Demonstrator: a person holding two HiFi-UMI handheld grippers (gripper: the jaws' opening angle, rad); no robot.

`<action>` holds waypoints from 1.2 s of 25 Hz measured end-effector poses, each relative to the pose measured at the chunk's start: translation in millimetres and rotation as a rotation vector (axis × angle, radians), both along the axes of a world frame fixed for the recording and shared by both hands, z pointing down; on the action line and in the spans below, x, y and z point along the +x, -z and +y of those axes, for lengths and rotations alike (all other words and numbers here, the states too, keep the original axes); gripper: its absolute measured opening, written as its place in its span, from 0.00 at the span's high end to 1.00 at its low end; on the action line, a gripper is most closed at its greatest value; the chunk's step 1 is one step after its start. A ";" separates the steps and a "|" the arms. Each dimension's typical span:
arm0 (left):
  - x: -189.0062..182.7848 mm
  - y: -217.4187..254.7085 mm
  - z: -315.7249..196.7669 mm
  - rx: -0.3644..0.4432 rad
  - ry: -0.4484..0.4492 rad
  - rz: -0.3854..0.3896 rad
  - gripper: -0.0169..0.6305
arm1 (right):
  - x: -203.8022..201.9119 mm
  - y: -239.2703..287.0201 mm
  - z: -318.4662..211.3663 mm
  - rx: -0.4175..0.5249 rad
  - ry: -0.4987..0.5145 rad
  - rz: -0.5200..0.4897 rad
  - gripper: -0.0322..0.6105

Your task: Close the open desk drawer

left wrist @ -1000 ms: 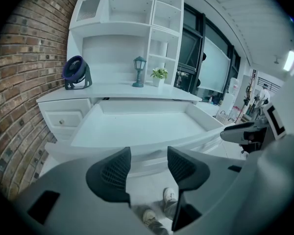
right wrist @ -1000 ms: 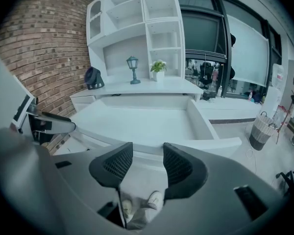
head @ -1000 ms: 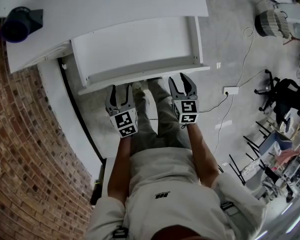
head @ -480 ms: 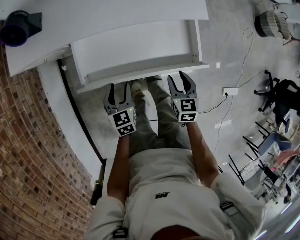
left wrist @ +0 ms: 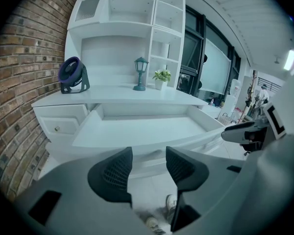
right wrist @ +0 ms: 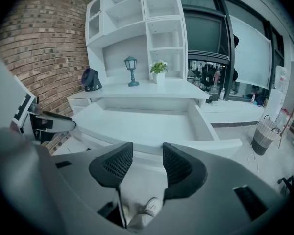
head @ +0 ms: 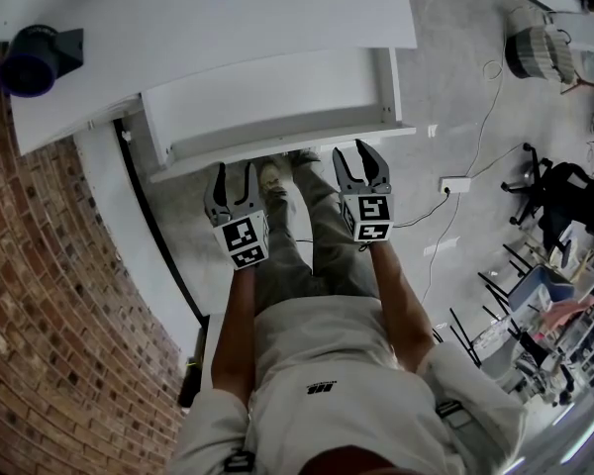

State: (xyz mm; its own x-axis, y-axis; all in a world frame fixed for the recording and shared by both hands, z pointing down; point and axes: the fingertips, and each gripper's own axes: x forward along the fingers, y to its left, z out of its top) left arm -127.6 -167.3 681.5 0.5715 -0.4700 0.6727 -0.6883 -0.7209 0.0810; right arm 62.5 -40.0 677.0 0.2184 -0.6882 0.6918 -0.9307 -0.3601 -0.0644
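Looking down in the head view, the left claw (head: 234, 171) and right claw (head: 359, 161) sit close below the front edge of the open drawer (head: 277, 97), which juts from the counter (head: 228, 18). In the left gripper view, the jaws stand apart and empty, with the drawer (left wrist: 142, 129) just ahead. The right gripper view shows the same: jaws apart and empty, drawer (right wrist: 142, 124) ahead.
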 end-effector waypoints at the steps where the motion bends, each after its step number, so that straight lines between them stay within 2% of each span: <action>1: 1.0 0.0 -1.5 0.000 -0.001 0.001 0.62 | 1.2 -1.6 0.2 -0.006 0.004 0.003 0.65; 30: 27.2 0.4 -41.0 0.020 -0.008 0.016 0.63 | 28.5 -4.9 -36.5 0.009 0.040 0.015 0.66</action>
